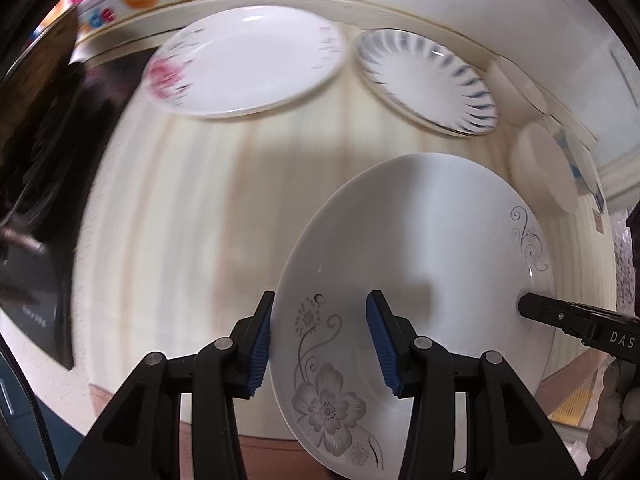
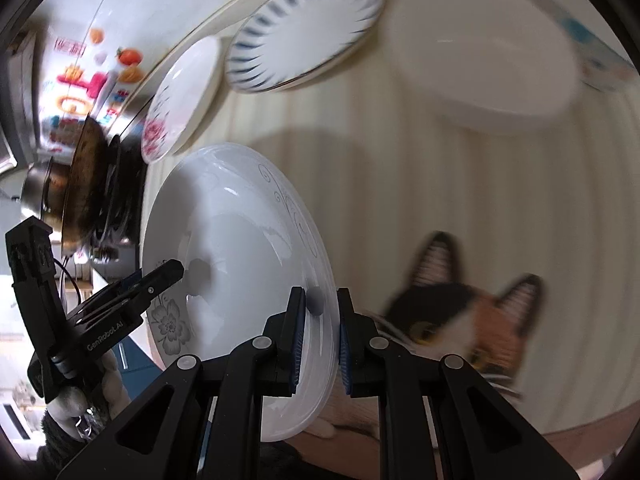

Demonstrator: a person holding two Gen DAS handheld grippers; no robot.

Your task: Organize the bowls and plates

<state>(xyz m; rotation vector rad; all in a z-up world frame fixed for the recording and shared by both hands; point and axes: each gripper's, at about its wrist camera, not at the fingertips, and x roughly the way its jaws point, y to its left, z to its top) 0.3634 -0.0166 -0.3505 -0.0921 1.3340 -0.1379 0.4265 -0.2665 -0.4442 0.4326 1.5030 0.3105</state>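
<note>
A white deep plate with grey flower print (image 1: pixel 420 240) (image 2: pixel 240 240) is held tilted above the pale table (image 1: pixel 180 220). My right gripper (image 2: pixel 322 336) is shut on the plate's rim; in the left wrist view its black tip (image 1: pixel 528 306) meets the plate's right edge. My left gripper (image 1: pixel 320 340) stands open, straddling the opposite rim, with one blue pad (image 1: pixel 262 344) beside the edge and the other over the plate's face. From the right wrist view the left gripper (image 2: pixel 168 276) reaches the plate near the flower print.
At the back of the table lie a pink-flowered plate (image 1: pixel 248 60) (image 2: pixel 184 92) and a blue-striped plate (image 1: pixel 424 76) (image 2: pixel 304 28). White bowls (image 1: pixel 540 168) (image 2: pixel 480 56) sit at the right. A cat-face picture (image 2: pixel 468 320) lies near the front edge. A dark pan (image 2: pixel 80 184) stands beyond the table's left end.
</note>
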